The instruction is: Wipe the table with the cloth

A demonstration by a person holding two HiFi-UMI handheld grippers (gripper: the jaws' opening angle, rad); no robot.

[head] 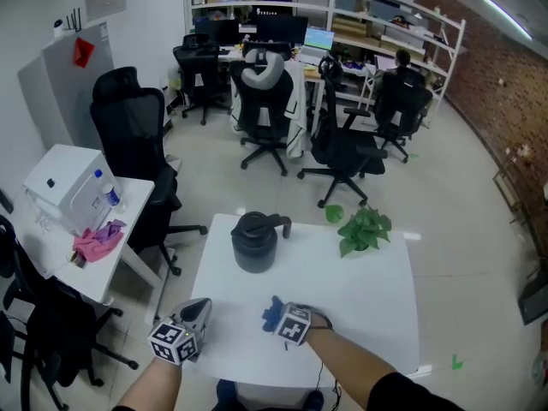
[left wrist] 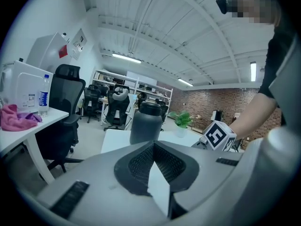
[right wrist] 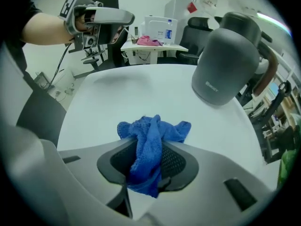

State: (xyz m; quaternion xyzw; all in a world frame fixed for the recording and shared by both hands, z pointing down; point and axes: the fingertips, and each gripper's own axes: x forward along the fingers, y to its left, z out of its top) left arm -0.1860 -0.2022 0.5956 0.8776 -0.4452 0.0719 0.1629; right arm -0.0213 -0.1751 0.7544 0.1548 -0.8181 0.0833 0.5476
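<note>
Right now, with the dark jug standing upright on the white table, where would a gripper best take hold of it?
Probably by the handle that arches off the top of the jug toward the plant. Come down from above, jaws across that bar; the rounded body looks too wide for them.

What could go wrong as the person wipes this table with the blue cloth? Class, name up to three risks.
1. The right gripper pinches only a bunched fold of the blue cloth, so dragging may pull it free.
2. The dark jug stands mid-table, where a wide sweep could knock it over.
3. The potted plant sits near the far edge of the table and could be pushed off.
</note>
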